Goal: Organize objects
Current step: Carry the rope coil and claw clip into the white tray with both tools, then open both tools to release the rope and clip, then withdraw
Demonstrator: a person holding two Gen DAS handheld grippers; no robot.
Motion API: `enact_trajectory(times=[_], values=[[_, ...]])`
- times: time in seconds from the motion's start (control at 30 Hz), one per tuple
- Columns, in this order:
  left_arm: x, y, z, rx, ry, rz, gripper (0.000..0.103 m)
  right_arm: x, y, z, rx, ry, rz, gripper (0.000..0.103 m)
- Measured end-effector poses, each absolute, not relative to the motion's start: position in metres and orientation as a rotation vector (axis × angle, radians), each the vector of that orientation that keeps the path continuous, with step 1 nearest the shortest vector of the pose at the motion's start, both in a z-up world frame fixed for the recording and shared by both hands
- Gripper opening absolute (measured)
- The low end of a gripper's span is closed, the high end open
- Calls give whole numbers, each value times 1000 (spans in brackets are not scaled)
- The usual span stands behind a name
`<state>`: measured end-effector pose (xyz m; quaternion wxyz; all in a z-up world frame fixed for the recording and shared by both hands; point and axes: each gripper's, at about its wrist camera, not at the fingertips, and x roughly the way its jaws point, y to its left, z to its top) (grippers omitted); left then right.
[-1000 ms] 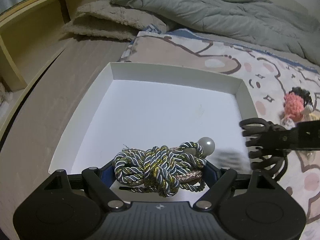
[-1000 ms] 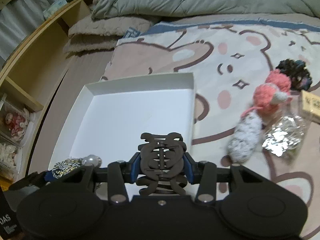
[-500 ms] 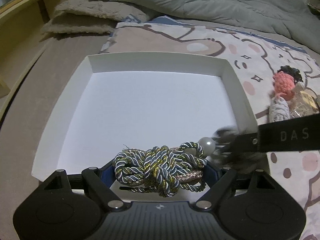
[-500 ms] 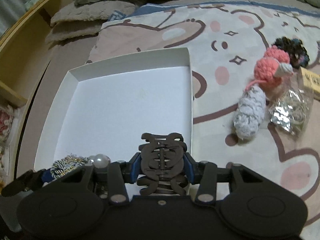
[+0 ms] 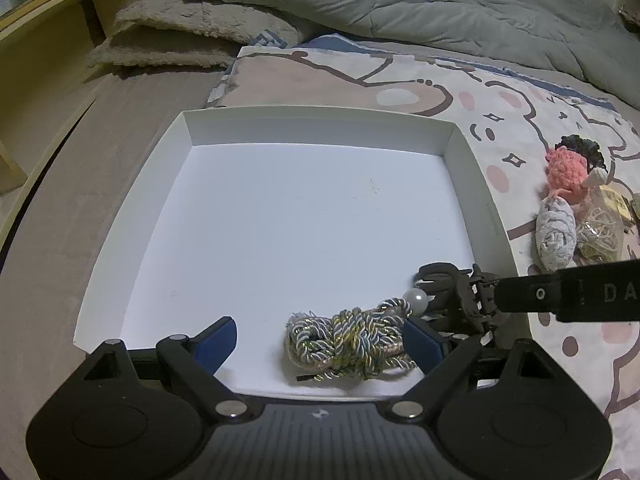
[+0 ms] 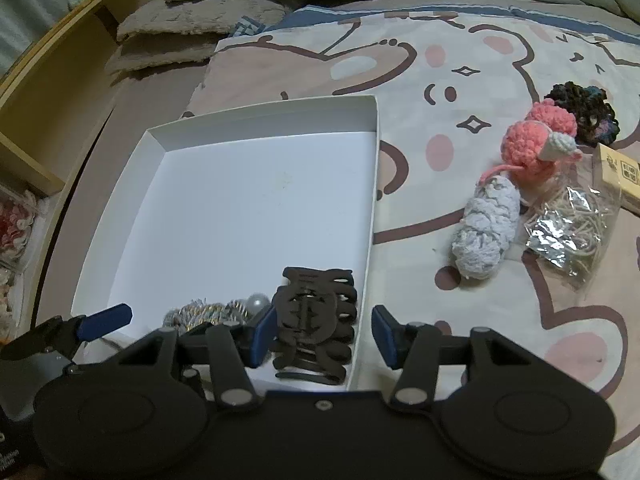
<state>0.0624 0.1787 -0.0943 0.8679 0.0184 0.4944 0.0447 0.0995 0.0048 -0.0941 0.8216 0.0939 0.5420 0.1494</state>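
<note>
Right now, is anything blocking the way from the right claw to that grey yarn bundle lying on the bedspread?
Nothing visible does. The right claw hangs open over the white box's corner, around the dark hair clip. Only bare bedspread lies between the box and the grey yarn bundle.

- A bear-print bedsheet (image 6: 460, 92) covered the bed from centre to 3 o'clock.
- A grey quilt (image 5: 420, 4) lay bunched at 12 o'clock.
- Fuzzy beige pillows (image 5: 168, 36) sat at 11 o'clock.
- A wooden shelf unit (image 6: 44, 92) stood at 9 o'clock; light was dim.
</note>
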Motion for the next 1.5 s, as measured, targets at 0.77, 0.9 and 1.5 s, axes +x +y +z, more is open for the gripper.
enact_trajectory(times=[0.77, 0.9, 1.5], values=[[35, 175, -65, 44, 976, 89, 102, 75, -27, -69, 50, 1010, 423, 92], [29, 178, -61, 23, 970, 99, 103, 70, -34, -67, 14, 981, 424, 97], [-1, 179, -31, -47, 902, 92, 103, 55, -52, -59, -11, 902, 427, 103]])
